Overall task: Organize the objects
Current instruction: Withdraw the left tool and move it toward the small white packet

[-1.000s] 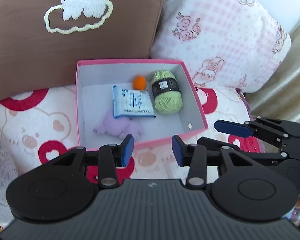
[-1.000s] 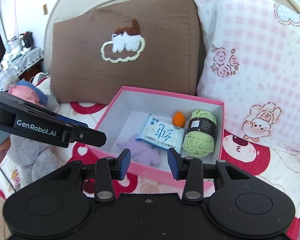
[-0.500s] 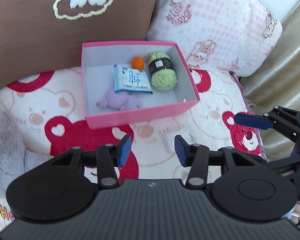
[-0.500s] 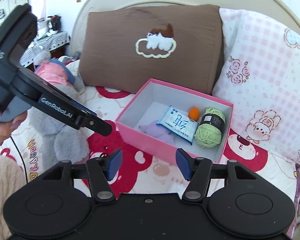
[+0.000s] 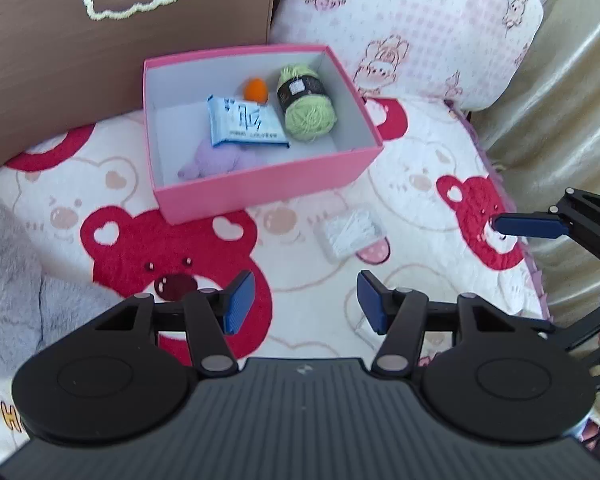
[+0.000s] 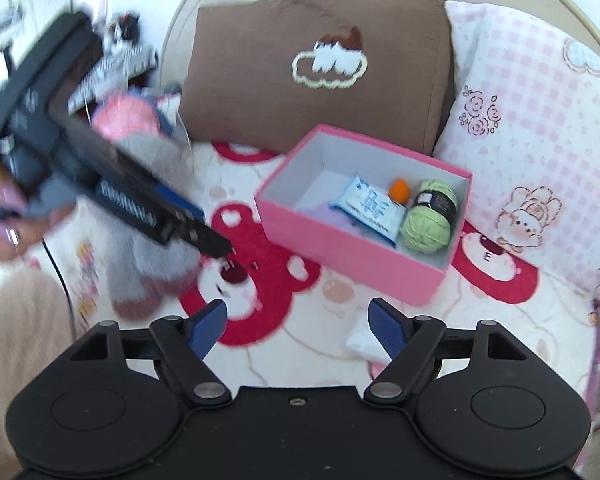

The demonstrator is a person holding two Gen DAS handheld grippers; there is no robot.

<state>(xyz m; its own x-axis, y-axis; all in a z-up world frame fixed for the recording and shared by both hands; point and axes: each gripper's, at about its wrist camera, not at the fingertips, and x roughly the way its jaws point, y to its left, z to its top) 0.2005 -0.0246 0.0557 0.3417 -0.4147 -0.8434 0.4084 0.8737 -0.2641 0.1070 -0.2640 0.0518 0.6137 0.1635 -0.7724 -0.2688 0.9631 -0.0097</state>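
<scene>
I see a pink box (image 5: 260, 184) on the bear blanket (image 5: 412, 184), close to the brown pillow (image 5: 60, 64) at the blanket's back edge. Inside the box lie a green yarn ball (image 5: 308, 108), a small orange ball (image 5: 256, 90), a blue tissue pack (image 5: 246, 124) and a purple soft toy (image 5: 216, 158). A small clear packet (image 5: 350, 234) lies on the blanket, just in front of the box. My left claw (image 5: 306, 300) is spread wide and holds nothing. My right claw (image 6: 298, 326) is spread wide too, above the blanket near the front edge.
</scene>
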